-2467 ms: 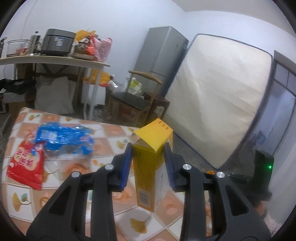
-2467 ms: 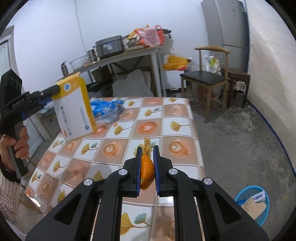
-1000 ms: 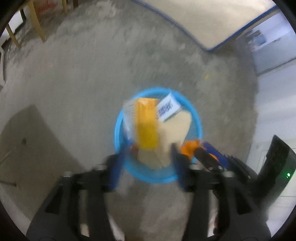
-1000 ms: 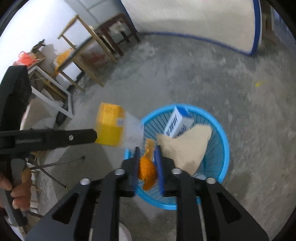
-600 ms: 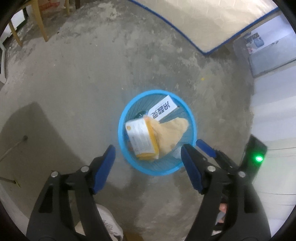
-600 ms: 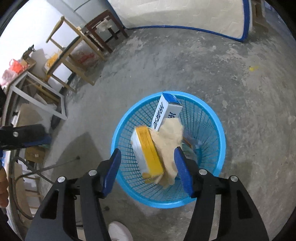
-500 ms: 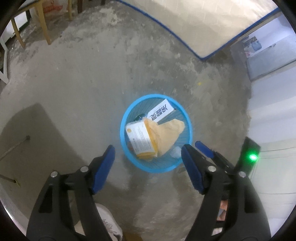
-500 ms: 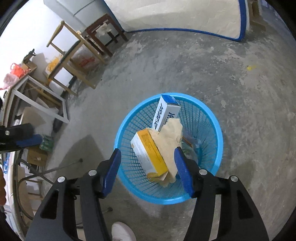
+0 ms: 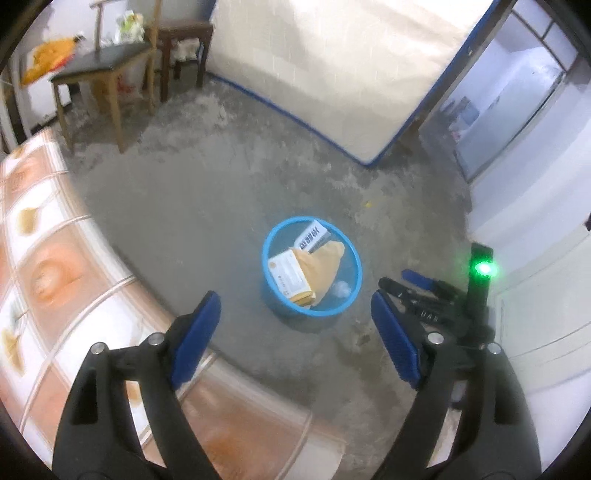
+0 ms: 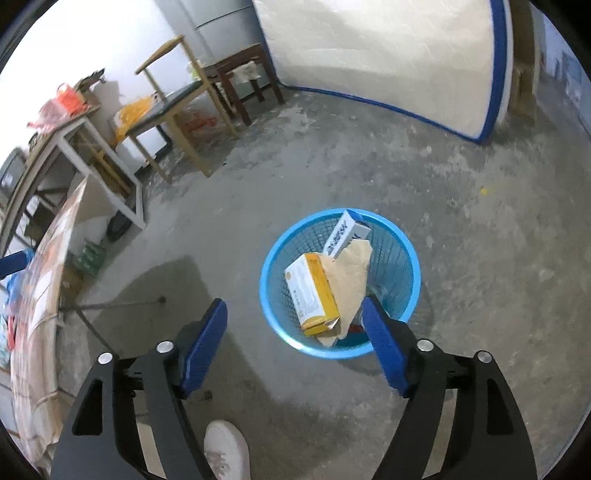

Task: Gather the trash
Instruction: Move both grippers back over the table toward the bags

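A blue mesh trash basket stands on the concrete floor; it also shows in the right wrist view. In it lie a yellow and white box, a blue and white box and tan paper. My left gripper is open and empty, high above the floor beside the table edge. My right gripper is open and empty above the basket's near rim. The right gripper also shows in the left wrist view, at the right.
The tiled-pattern table fills the left of the left wrist view. A wooden chair, a stool and a leaning mattress stand at the back. A white table frame and my white shoe show in the right wrist view.
Both grippers opened over the basket: the yellow box and the orange scrap dropped in. Both have since risen and pulled back; the table edge is in view again.
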Action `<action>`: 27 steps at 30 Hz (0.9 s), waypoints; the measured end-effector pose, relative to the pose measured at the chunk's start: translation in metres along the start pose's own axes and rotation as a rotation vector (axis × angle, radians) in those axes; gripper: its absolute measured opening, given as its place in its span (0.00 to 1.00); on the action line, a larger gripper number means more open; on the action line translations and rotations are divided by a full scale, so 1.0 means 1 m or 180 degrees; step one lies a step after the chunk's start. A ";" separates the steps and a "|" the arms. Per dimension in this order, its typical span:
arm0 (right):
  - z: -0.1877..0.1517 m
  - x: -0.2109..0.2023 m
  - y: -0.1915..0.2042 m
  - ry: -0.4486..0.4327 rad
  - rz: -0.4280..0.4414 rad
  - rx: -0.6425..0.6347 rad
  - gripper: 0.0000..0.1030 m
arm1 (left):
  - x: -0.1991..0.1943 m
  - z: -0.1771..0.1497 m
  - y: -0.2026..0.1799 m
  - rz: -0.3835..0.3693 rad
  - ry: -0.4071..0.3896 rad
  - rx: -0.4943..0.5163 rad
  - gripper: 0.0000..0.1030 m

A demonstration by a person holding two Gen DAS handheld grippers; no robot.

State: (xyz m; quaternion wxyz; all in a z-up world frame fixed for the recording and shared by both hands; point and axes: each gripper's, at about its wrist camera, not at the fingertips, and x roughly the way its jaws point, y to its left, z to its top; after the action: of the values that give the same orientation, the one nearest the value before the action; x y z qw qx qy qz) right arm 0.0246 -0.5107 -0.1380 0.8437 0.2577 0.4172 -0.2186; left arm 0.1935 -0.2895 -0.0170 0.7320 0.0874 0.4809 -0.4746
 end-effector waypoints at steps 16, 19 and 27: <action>0.025 -0.097 0.301 -0.0243 0.0627 -0.1845 0.90 | -0.274 -0.184 0.182 0.1346 -0.1299 -0.0674 0.86; 0.025 -0.097 0.372 -0.0133 0.0922 -0.2244 0.90 | -0.318 -0.218 0.223 0.1556 -0.1521 -0.0954 0.87; 0.008 -0.074 0.567 0.0106 0.1584 -0.3432 0.91 | -0.365 -0.256 0.304 0.1757 -0.1513 -0.0975 0.90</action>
State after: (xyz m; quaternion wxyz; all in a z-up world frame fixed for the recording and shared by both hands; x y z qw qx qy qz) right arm 0.3196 -0.0666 0.0697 0.8748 -0.1138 0.4095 0.2326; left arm 0.2394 0.2453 0.0372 0.9276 -0.0092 0.3217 -0.1897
